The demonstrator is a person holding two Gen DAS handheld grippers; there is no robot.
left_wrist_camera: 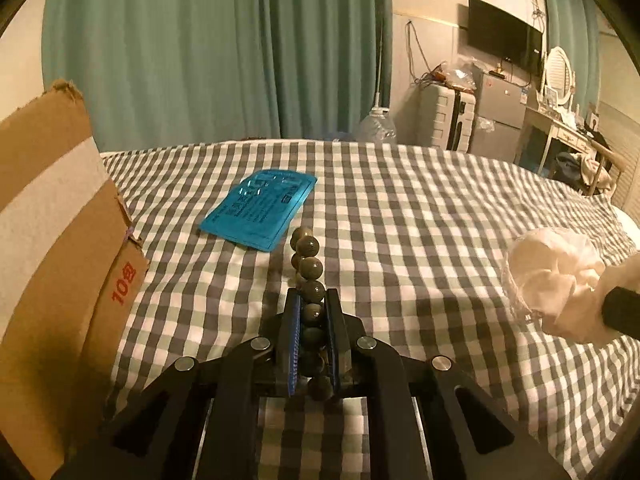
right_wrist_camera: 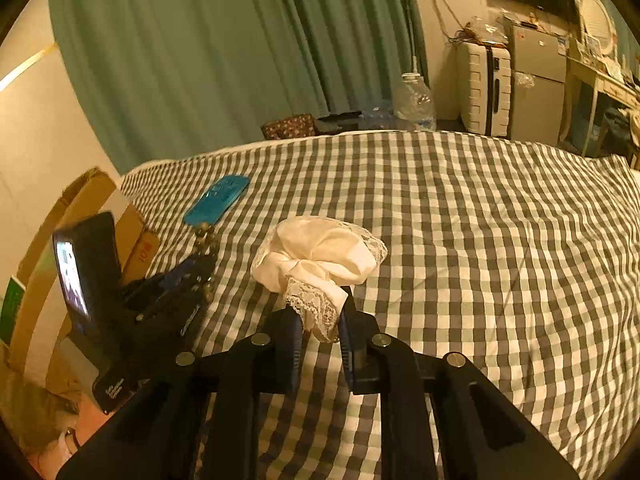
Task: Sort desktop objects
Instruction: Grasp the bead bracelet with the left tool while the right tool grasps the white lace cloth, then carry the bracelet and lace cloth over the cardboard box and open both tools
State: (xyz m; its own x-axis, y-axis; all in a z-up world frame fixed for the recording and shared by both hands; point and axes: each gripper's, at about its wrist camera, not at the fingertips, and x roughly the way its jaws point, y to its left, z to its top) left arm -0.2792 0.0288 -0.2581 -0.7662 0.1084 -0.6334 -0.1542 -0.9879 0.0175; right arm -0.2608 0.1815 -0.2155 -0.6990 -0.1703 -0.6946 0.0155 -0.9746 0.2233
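Observation:
My left gripper [left_wrist_camera: 313,300] is shut on a string of dark green beads [left_wrist_camera: 310,268], which stick out past the fingertips above the checked bed cover. My right gripper [right_wrist_camera: 320,312] is shut on a cream lace-edged cloth [right_wrist_camera: 320,256], held just above the cover. A blue flat packet [left_wrist_camera: 260,208] lies on the cover ahead of the left gripper; it also shows in the right wrist view [right_wrist_camera: 218,198]. The cloth shows at the right edge of the left wrist view [left_wrist_camera: 556,280]. The left gripper with the beads shows at left in the right wrist view [right_wrist_camera: 200,264].
An open cardboard box [left_wrist_camera: 60,260] stands at the left edge of the bed [left_wrist_camera: 440,220]. Green curtains [left_wrist_camera: 200,48] hang behind. A water jug [right_wrist_camera: 414,102], a white suitcase [right_wrist_camera: 484,88] and a small fridge [right_wrist_camera: 538,80] stand beyond the bed's far edge.

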